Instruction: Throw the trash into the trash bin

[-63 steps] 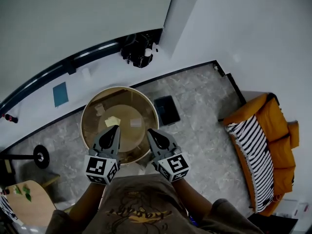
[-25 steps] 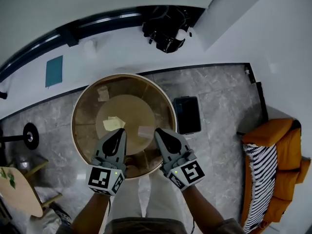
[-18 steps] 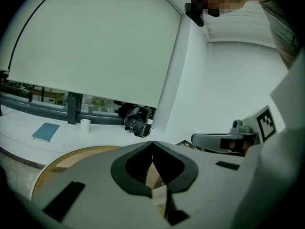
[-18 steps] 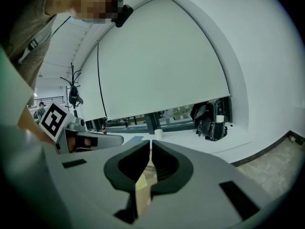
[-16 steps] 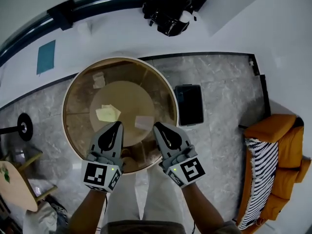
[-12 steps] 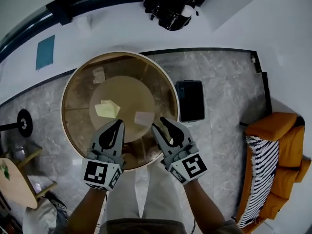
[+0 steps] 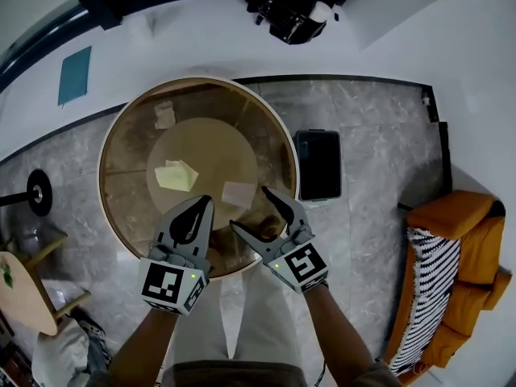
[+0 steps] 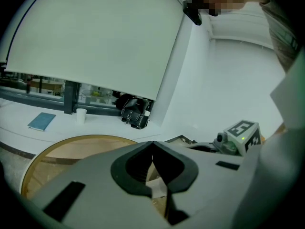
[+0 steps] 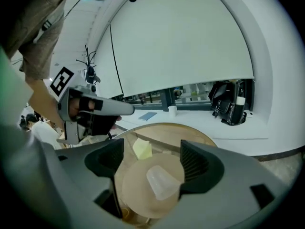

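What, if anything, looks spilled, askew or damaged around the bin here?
Nothing stands out. The yellow paper and the pale scrap both lie on the bottom of the round bin, which stands upright with its rim whole.

Left gripper [image 7: 203,208] and right gripper [image 7: 251,210], both on the near side of the trash bin [image 7: 101,185]: pale grey moulded shells tapering to beak-like jaws with black ribbed linings. Each carries a marker cube [image 7: 169,285] of black-and-white squares with a small green light [image 7: 276,266] beside it; the right's jaws have just been opening, nothing between them. Forearms bare, running back from the bin to a brownish-olive short-sleeved shirt [image 7: 234,375]; pale trousers [image 7: 258,321] between them.
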Demonstrator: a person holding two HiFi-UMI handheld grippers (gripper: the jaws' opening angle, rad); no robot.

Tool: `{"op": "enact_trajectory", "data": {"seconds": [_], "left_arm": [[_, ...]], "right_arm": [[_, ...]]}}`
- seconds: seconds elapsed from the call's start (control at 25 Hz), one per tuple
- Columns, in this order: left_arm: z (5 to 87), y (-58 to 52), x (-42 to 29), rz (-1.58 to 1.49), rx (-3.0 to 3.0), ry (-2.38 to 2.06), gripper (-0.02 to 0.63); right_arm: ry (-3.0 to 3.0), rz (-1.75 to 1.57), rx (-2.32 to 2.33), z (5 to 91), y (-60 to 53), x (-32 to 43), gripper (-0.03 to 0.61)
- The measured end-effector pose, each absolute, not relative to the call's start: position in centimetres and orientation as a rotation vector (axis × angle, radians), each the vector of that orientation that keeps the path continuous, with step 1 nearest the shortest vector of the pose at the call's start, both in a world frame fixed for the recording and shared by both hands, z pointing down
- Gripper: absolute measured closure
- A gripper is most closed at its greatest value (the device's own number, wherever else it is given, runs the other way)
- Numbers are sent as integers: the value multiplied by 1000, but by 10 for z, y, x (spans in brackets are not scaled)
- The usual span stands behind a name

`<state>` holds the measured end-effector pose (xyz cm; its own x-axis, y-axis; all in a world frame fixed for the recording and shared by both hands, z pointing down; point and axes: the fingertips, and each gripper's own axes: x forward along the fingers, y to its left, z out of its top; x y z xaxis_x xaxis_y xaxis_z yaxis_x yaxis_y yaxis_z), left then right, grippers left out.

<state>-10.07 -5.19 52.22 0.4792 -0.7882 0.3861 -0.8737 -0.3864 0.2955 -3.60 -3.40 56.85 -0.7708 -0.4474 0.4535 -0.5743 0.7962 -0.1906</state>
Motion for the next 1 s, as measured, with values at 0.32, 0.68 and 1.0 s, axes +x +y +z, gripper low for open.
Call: {"op": "enact_trajectory", "data": {"seconds": [0.32,0.68,1.0], "left_arm": [[539,-51,-95,289,2250,-1362,594],[548,-47,-93,319,2244,-1337,594],[552,-45,-91,329,2234,-1323,594]], "right_arm": [[-2478,470,631,655,-37,-29,206],[-2403,479,533,706,-35,-29,201],[-2392,496,525,713,-32,-30,201]]}}
